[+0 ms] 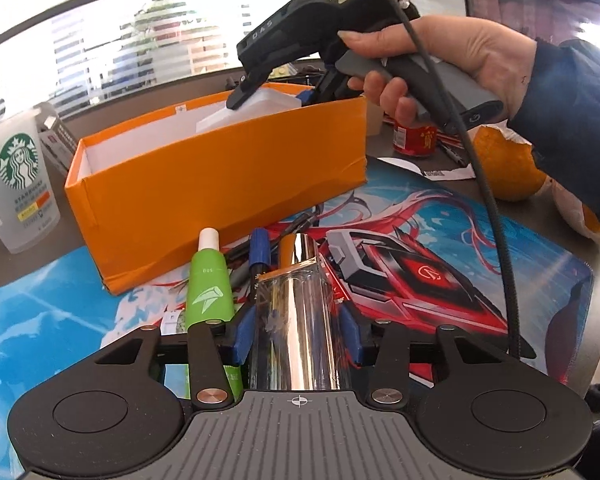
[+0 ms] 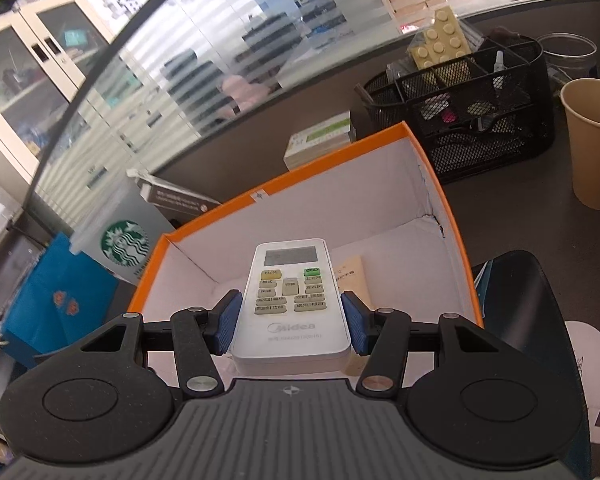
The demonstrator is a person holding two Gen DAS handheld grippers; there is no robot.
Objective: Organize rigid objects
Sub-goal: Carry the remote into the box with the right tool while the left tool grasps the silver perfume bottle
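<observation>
At lower centre the right gripper (image 2: pixel 292 322) clasped a white remote (image 2: pixel 290 304) over the orange box (image 2: pixel 456 216), while the left gripper (image 1: pixel 298 336) gripped a clear bottle (image 1: pixel 300 320) at lower centre, near that box.

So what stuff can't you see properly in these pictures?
- Left wrist view: the remote is mostly hidden by the orange box wall and the right gripper.
- Left wrist view: the clear bottle base is hidden behind the left gripper body.
- Right wrist view: the paper slip print is too small to read.
- Right wrist view: the box floor is partly covered by the remote.
</observation>
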